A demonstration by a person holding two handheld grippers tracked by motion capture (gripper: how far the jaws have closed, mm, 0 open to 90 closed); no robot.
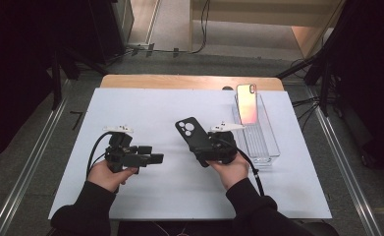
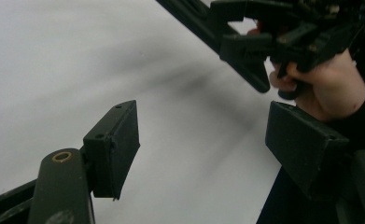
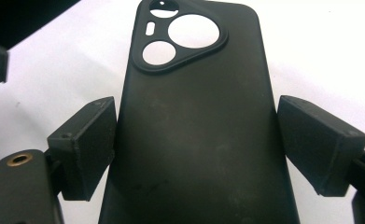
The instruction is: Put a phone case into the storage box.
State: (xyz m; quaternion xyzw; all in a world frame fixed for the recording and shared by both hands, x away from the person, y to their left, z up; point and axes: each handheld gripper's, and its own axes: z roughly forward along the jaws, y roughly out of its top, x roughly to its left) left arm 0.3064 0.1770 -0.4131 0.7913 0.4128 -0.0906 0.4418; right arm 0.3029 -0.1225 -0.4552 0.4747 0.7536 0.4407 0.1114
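Black and matte, the phone case [image 1: 193, 133] sits clamped between the jaws of the right tool [image 1: 210, 146], just right of the frame's centre, its camera cut-outs pointing toward the upper left. The left tool [image 1: 150, 155], at lower left, has its jaws spread with nothing between them. At right on the white tabletop [image 1: 145, 105], a clear plastic tray [image 1: 265, 142] holds a pinkish phone [image 1: 247, 104] leaning upright at its far end.

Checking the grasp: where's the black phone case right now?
In the high view the black phone case sits mid-table, clamped in the right gripper, left of the clear tray; the right gripper view shows both pads on its long edges.
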